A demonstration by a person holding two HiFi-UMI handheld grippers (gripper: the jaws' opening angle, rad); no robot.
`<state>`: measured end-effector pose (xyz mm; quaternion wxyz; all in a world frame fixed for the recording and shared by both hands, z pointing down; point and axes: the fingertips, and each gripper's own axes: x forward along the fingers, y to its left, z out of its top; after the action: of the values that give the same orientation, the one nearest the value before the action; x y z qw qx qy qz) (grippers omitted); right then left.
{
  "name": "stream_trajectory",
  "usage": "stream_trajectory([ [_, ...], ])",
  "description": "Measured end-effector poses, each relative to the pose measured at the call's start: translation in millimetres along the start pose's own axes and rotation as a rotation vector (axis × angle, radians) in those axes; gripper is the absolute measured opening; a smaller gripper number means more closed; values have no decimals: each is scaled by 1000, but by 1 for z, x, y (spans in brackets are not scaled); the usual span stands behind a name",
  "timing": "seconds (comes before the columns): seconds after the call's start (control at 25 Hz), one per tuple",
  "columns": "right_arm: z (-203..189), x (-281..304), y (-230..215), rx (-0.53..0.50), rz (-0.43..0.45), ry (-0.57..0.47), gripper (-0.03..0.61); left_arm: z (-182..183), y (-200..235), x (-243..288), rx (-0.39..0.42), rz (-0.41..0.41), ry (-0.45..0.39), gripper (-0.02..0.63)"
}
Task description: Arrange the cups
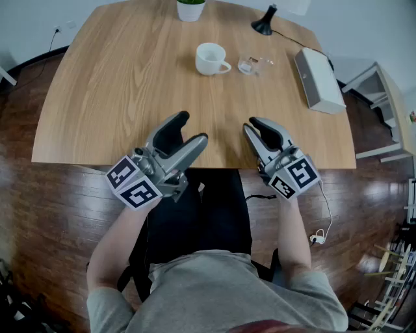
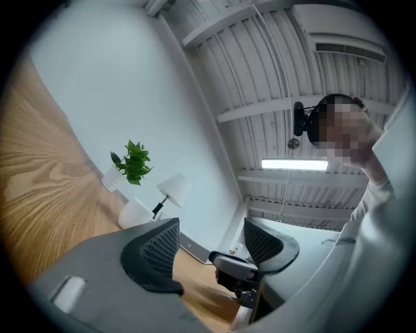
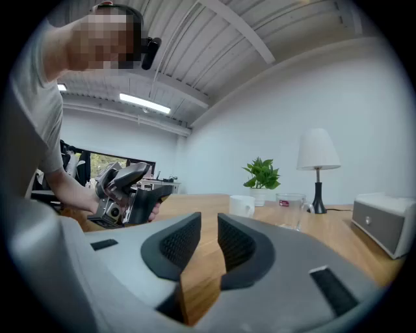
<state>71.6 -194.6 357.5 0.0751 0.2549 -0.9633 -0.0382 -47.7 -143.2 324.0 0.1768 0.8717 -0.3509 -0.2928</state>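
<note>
A white cup [image 1: 211, 58] with a handle stands on the far middle of the wooden table [image 1: 117, 97]. A clear glass cup [image 1: 248, 65] stands just to its right. Both grippers hover over the near table edge, well short of the cups. My left gripper [image 1: 192, 128] is wide open and empty. My right gripper [image 1: 259, 130] has its jaws a narrow gap apart with nothing between them. The right gripper view shows the white cup [image 3: 242, 205] and the glass cup [image 3: 290, 209] ahead beyond the jaws [image 3: 209, 244]. The left gripper view tilts up past its jaws [image 2: 208, 244].
A potted plant [image 1: 190, 9] and a black lamp [image 1: 263, 23] stand at the table's far edge. A grey box [image 1: 318, 79] lies at the right side. A black chair [image 1: 208, 214] sits under me. The floor is dark wood.
</note>
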Motion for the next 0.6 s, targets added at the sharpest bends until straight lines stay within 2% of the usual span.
stream_trajectory([
  [0.2, 7, -4, -49, 25, -124, -3, 107, 3, 2, -4, -14, 4, 7, 305],
  [0.24, 8, -6, -66, 39, -163, -7, 127, 3, 2, -4, -15, 5, 8, 305],
  [0.28, 9, -7, -84, 54, -196, -7, 197, 3, 2, -4, -15, 5, 9, 305],
  [0.32, 9, -8, -101, 65, -221, -2, 216, 3, 2, -3, -16, 5, 10, 305],
  [0.44, 3, 0, -141, 50, -237, 46, 216, 3, 2, -3, -17, 3, 9, 305],
  [0.6, -5, 25, -180, -79, -216, 155, 215, 2, 2, -3, -21, 1, 8, 305],
])
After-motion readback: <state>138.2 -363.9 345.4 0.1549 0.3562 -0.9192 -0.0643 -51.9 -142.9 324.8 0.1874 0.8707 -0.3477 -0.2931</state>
